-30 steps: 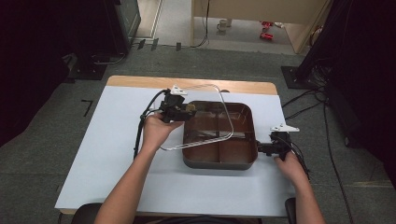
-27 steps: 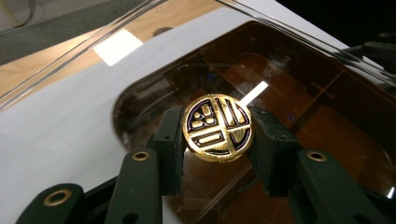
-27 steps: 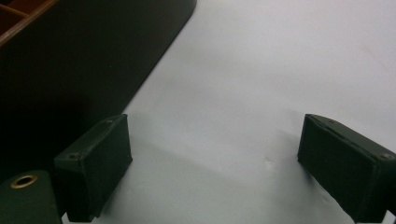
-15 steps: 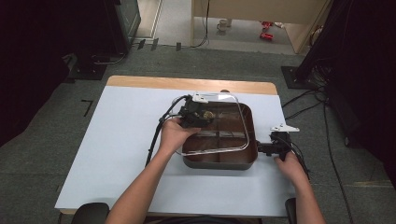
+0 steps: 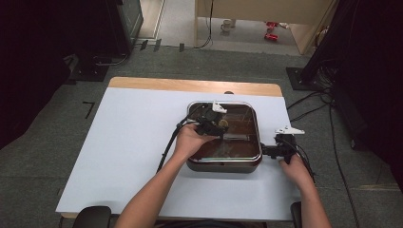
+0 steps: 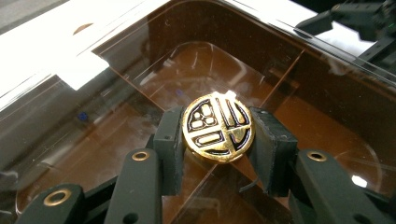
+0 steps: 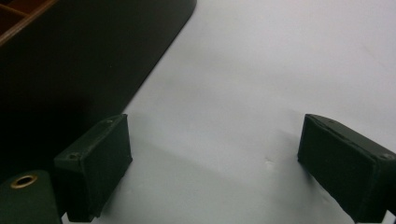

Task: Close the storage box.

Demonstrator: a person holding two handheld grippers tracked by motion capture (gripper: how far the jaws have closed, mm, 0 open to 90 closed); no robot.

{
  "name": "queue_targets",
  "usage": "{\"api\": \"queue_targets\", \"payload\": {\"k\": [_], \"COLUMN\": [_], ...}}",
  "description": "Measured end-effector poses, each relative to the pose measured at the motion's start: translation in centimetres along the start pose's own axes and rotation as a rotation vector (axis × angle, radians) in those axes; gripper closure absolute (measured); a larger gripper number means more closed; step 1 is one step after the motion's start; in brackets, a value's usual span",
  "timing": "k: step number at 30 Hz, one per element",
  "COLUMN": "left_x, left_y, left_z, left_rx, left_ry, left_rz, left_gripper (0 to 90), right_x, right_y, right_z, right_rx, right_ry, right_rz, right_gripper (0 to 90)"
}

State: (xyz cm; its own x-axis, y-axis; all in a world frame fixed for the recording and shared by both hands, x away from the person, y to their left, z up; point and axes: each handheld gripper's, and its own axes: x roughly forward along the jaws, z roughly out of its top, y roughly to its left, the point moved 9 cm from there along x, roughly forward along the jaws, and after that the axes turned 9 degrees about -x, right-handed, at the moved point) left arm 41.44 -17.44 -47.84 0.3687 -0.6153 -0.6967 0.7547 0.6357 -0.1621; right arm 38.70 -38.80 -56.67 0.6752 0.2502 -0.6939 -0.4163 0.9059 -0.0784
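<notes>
The left hand-held gripper [image 6: 219,154] pinches the gold knob [image 6: 218,128] of the clear lid [image 5: 223,130], which lies over the dark tray [image 5: 223,166] right of centre on the bench [image 5: 128,152], likely to seat it squarely. The right hand-held gripper [image 7: 215,163] waits spread and empty beside the tray's right edge, perhaps to steady it.

A recording studio or lab bay, not a home.

I am looking down at a white-topped table [image 5: 123,156] standing on grey carpet tiles [image 5: 62,118]; black curtains [image 5: 366,71] are hanging on either side of it, cables [image 5: 309,107] are trailing across the floor to its right, and equipment stands [image 5: 102,64] are sitting beyond its far left corner.
</notes>
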Motion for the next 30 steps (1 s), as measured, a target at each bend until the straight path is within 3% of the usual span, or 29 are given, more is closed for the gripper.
{"api": "queue_targets", "payload": {"k": [5,13,22,30], "left_x": [0.5,0.3,0.4,-0.7], "left_y": [-0.6,-0.8,-0.6,-0.2], "left_z": [-0.3,-0.7,-0.7,-0.1], "left_rx": [0.046,-0.001,-0.007,-0.035], "left_ry": [0.015,0.045,0.016,-0.026], "left_rz": [0.006,-0.009,-0.024,-0.067], "left_gripper": [59.3,59.2,57.9,43.7], "right_x": [0.0,0.0,0.0,0.0], "right_y": [0.0,0.0,0.0,0.0], "right_z": [0.0,0.0,0.0,0.0], "right_rx": [0.000,0.000,0.000,0.000], "right_ry": [0.001,0.003,0.004,0.001], "right_rz": [0.000,0.000,0.000,-0.001], "right_gripper": [9.2,9.1,9.2,9.1]}}
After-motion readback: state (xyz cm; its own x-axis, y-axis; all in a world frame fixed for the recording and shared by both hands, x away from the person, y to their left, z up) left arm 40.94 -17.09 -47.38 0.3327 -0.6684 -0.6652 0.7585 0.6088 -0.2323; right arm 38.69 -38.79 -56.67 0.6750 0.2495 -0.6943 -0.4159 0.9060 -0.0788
